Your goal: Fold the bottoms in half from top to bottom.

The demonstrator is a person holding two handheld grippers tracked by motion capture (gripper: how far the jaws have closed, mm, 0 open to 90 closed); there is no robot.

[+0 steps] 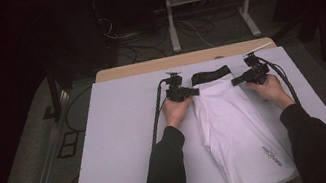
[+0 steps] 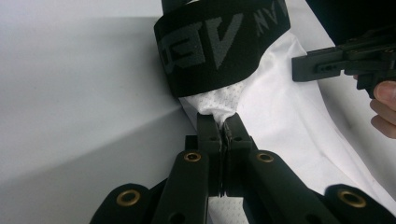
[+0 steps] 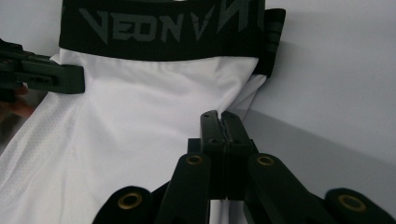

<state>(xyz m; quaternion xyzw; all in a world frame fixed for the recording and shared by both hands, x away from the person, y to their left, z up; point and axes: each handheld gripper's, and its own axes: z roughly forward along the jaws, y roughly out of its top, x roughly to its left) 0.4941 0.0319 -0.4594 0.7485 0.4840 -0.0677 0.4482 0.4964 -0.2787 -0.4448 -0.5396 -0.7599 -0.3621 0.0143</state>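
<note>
Holding a pair of white shorts point(image 1: 230, 125) by both sides, I stand at a white surface point(image 1: 119, 145) with my forearms reaching in from below. The shorts lie folded lengthwise down the middle of the surface, black elastic waistband point(image 1: 210, 75) at the far end, hem near the close edge, where small dark print shows.

My left gripper point(image 1: 190, 92) is clamped tight on the left edge of the fabric just below the waistband. In the left gripper view, the jaws are pressed together with a small tuft of perforated white mesh point(image 2: 219, 100) pinched between them. My right gripper point(image 1: 237, 80) sits on the opposite edge; in the right gripper view its jaws are closed on a thin fold of the white cloth point(image 3: 240, 105) right under the waistband point(image 3: 163, 30), which bears grey lettering.

I judge the shorts light, soft and limp: they will sag and drape wherever they are not supported, and the smooth sports fabric could slip from a shallow pinch. The firmest hold, I think, is at the side seams close to the waistband, where the thicker elastic stiffens the cloth and keeps the two edges level when lifted.
</note>
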